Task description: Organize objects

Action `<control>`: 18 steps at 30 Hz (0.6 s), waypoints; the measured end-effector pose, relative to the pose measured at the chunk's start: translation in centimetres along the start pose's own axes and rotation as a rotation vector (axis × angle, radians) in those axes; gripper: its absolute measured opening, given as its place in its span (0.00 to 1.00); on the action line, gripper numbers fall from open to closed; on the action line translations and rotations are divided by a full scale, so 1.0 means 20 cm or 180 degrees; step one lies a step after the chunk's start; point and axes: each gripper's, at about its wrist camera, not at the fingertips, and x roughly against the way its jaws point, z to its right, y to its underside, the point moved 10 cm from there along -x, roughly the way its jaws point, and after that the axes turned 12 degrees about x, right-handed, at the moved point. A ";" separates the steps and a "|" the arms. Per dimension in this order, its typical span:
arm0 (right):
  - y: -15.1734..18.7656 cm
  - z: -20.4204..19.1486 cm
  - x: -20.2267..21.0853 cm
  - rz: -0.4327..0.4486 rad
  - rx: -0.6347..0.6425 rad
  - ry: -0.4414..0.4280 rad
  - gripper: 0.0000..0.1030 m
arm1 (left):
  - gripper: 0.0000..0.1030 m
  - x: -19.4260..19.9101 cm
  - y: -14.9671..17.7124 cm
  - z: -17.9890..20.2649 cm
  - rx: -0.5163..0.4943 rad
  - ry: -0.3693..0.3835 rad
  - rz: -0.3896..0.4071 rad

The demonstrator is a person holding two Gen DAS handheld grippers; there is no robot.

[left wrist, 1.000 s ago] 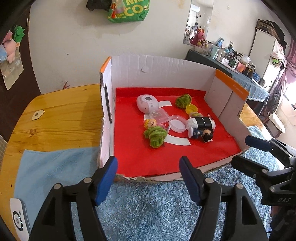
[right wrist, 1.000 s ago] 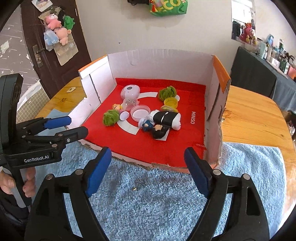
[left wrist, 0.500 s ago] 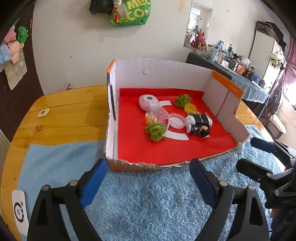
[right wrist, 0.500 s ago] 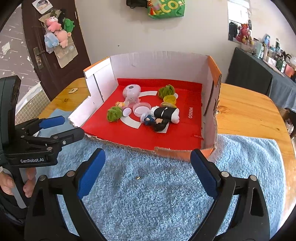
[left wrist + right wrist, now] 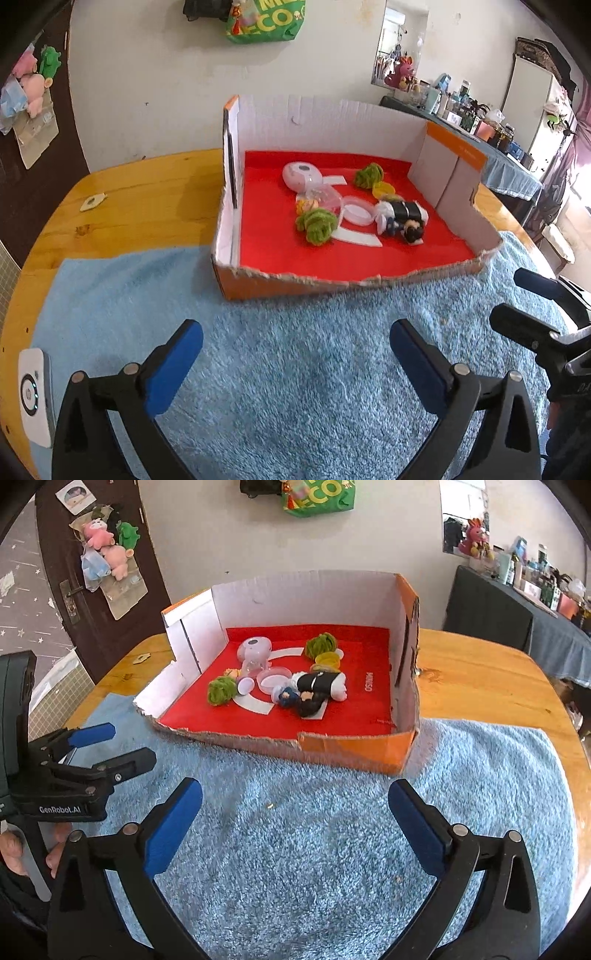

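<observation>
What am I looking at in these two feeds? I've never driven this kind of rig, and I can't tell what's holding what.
There is no robot arm here: a person carries a hand-held gripper in each hand, and each has a fisheye camera looking forward along its two blue-padded fingers.

In the left wrist view, the left gripper fills the bottom edge, with the other gripper at the right. In the right wrist view, the right gripper is at the bottom, and the left one appears on the left, with the person's hand on its handle.

Both pairs of fingers are opening, with nothing between them.

Ahead, a cardboard box with a red lining sits on a blue towel on a wooden table. Inside lie green fuzzy balls, a white round device, a clear round lid, a yellow cap and a black-and-white doll.
</observation>
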 end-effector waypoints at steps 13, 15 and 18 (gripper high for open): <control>0.12 0.04 -0.04 -0.0070 -0.0184 0.0055 1.00 | 1.00 -0.04 0.10 -0.02 0.0082 -0.0005 -0.0123; 0.14 0.04 -0.05 -0.0082 -0.0194 0.0056 1.00 | 1.00 -0.04 0.11 -0.04 0.0113 -0.0024 -0.0130; 0.15 0.05 -0.05 -0.0086 -0.0216 0.0069 1.00 | 1.00 -0.05 0.12 -0.06 0.0152 -0.0050 -0.0149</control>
